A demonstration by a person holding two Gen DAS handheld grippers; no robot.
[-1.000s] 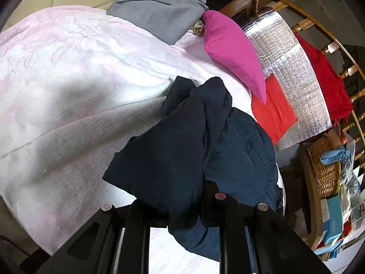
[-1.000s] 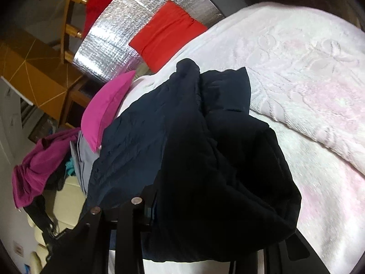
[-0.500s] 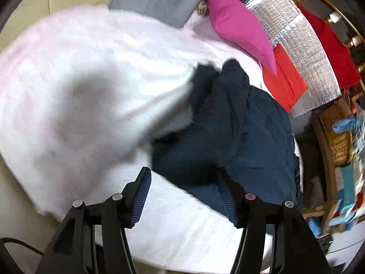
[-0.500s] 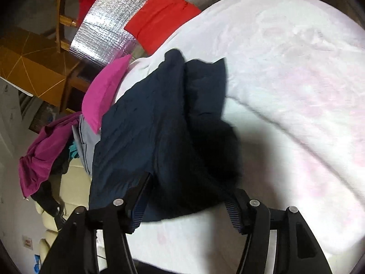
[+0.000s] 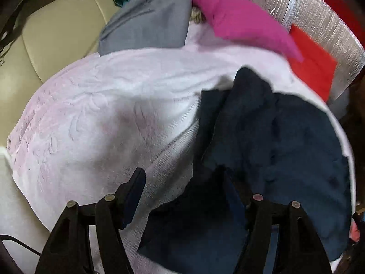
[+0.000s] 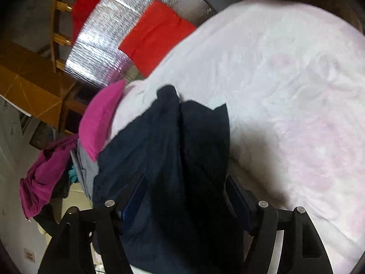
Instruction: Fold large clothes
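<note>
A dark navy garment (image 5: 273, 141) lies bunched on a pale pink blanket (image 5: 102, 114), partly folded over itself. My left gripper (image 5: 182, 182) is open just above the garment's near edge, holding nothing. In the right wrist view the same navy garment (image 6: 173, 150) runs away from me over the pink blanket (image 6: 285, 91). My right gripper (image 6: 186, 188) is open, its fingers standing either side of the cloth's near end without pinching it.
A magenta pillow (image 5: 244, 20), a grey folded garment (image 5: 148, 25) and a red cloth (image 5: 314, 66) on a silver foil sheet (image 5: 319, 18) lie beyond the blanket. A beige cushion (image 5: 57, 34) lies at the left. Wooden furniture (image 6: 29, 84) and a purple garment (image 6: 43, 178) are at the left.
Both grippers were shut on the navy garment a second ago and have opened, dropping it onto the blanket. Both have since drawn in low over its near edge.
</note>
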